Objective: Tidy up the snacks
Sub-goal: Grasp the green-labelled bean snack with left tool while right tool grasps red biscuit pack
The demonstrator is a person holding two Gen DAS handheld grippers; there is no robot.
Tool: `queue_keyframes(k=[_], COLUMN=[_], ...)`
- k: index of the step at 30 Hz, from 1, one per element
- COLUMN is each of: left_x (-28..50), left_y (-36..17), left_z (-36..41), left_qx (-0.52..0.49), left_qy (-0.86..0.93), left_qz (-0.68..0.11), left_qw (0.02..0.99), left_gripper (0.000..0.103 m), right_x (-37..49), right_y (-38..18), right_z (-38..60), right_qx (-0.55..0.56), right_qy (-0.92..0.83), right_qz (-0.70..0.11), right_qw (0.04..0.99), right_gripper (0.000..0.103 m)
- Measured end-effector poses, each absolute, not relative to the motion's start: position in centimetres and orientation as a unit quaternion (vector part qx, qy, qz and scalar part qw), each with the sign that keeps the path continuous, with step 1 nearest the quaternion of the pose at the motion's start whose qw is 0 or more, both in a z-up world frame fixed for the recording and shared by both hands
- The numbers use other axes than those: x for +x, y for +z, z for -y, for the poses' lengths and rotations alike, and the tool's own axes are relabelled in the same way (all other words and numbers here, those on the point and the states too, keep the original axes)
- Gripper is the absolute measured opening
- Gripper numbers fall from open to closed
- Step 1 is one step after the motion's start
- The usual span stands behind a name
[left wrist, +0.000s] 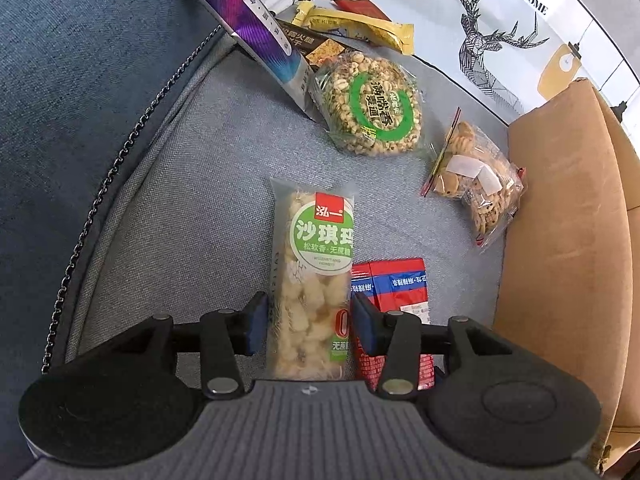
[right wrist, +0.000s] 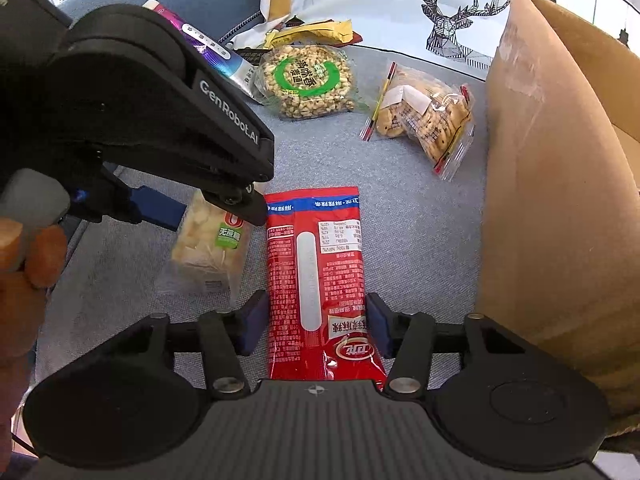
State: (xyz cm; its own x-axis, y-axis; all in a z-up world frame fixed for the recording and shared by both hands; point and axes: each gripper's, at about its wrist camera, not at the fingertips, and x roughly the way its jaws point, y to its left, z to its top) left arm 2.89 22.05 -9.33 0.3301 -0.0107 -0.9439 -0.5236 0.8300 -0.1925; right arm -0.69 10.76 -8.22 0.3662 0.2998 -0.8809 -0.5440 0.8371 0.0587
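- Between the left gripper (left wrist: 310, 326) fingers lies the clear-wrapped sachima bar with the green round label (left wrist: 310, 280), flat on the grey fabric sofa cushion (left wrist: 180, 220); the blue pads flank its near end at both edges, and I cannot tell whether they already press the wrapper or merely frame it
- Just beside it, the right gripper (right wrist: 316, 328) straddles the long red foil snack packet (right wrist: 316, 264), printed back upward; its fingers stand apart with a small gap showing on either side of the packet, so nothing is clamped yet
- Judged from this, the step in hand is a double pick-up, and it would go best with each pair of fingers lowered until the tips brush the cushion, then closed on the body of the snack and not on the thin crimped end seal, which would slip
- Both wrappers are slick and the sachima crumbles, so a gentle squeeze should serve; the soft cushion will give, which allows pressing down a little
- To the right stands the open brown cardboard box (right wrist: 540, 160), likely where the snacks belong; the red packet is nearer to it
- Farther off wait the round puffed-grain cake in clear film with a green ring (left wrist: 368, 108) and the clear zip bag of small biscuits (left wrist: 476, 184)
- Farthest, a purple foil pack (left wrist: 248, 28) and yellow wrappers (left wrist: 360, 24) pile against the sofa back
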Motion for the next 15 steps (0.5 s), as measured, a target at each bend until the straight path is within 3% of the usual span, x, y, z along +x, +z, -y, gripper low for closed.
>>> queue_keyframes(k=[15], left_x=[3.06], left_y=[-9.27], left_z=[-21.98], left_qx=[-0.236], left_qy=[0.165], left_qz=[-0.555], left_qw=[0.780], left_gripper=[0.045], right_x=[-0.69], right_y=[-8.14], right_z=[-10.80], right_qx=[-0.118], right_qy=[0.258], right_qz=[-0.499], right_qw=[0.819], right_gripper=[0.047])
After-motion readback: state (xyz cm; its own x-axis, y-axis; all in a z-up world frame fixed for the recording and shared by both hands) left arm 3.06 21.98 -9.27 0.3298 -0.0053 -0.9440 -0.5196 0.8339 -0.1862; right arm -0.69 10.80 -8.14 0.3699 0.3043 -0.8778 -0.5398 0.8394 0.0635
